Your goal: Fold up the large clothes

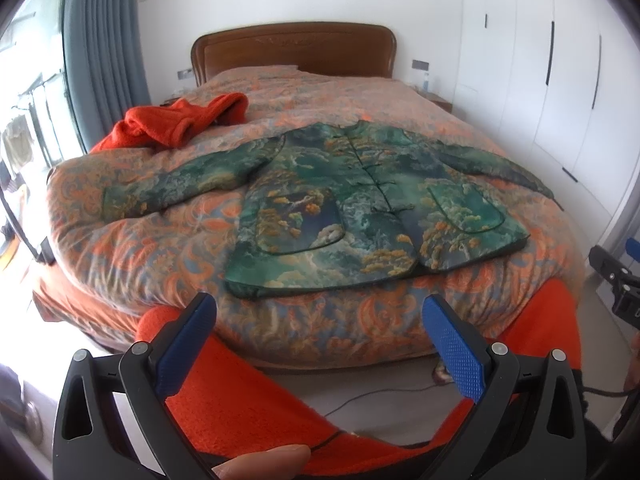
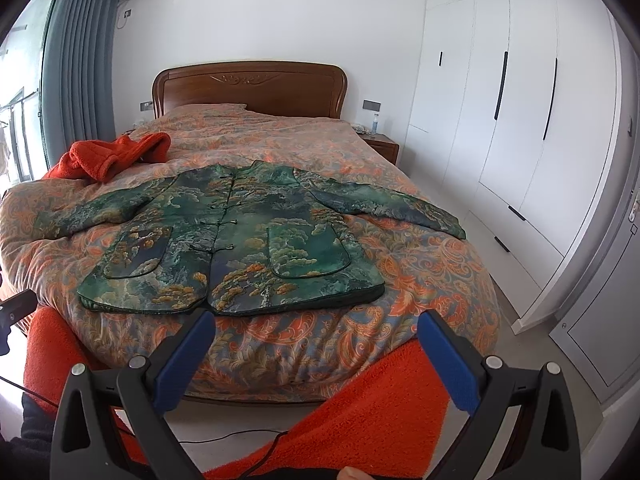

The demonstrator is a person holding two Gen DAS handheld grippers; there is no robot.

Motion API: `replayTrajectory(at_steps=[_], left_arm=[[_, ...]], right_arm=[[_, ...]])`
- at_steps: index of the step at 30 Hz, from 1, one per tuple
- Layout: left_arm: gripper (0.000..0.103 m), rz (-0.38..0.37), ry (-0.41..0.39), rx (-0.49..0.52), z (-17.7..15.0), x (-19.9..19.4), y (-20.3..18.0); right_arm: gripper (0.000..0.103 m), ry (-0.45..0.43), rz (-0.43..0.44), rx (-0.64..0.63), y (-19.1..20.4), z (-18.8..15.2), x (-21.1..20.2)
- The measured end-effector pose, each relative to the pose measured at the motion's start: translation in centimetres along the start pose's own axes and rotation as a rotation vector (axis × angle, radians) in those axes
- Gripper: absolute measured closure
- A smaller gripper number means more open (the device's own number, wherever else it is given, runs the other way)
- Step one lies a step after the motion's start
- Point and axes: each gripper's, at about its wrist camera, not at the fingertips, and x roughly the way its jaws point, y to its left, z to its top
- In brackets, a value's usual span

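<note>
A green jacket (image 1: pixel 352 204) (image 2: pixel 236 236) with a tree print, knot buttons and two front pockets lies flat on the bed, front up, sleeves spread to both sides, hem toward me. My left gripper (image 1: pixel 320 312) is open and held off the foot of the bed, short of the hem, holding nothing. My right gripper (image 2: pixel 316 328) is open too, just below the hem's middle, with nothing between its blue pads. The right gripper's black body (image 1: pixel 616 280) shows at the right edge of the left wrist view.
The bed's orange patterned quilt (image 2: pixel 420 272) (image 1: pixel 140 248) carries a crumpled red fleece garment (image 1: pixel 180 120) (image 2: pixel 116 152) at the far left. Red fleece (image 2: pixel 360 408) hangs over the foot. White wardrobe (image 2: pixel 500 120) stands right, nightstand (image 2: pixel 384 146) beside the headboard, curtain and window left. A cable (image 2: pixel 240 436) lies on the floor.
</note>
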Motion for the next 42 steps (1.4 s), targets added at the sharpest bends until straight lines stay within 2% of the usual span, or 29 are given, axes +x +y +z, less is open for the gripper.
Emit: replayTrajectory(at_steps=[42], left_arm=[[0.000, -0.035, 0.026, -0.030, -0.16, 0.78, 0.53]], right_arm=[[0.000, 0.013, 0.012, -0.013, 0.26, 0.11, 0.26]])
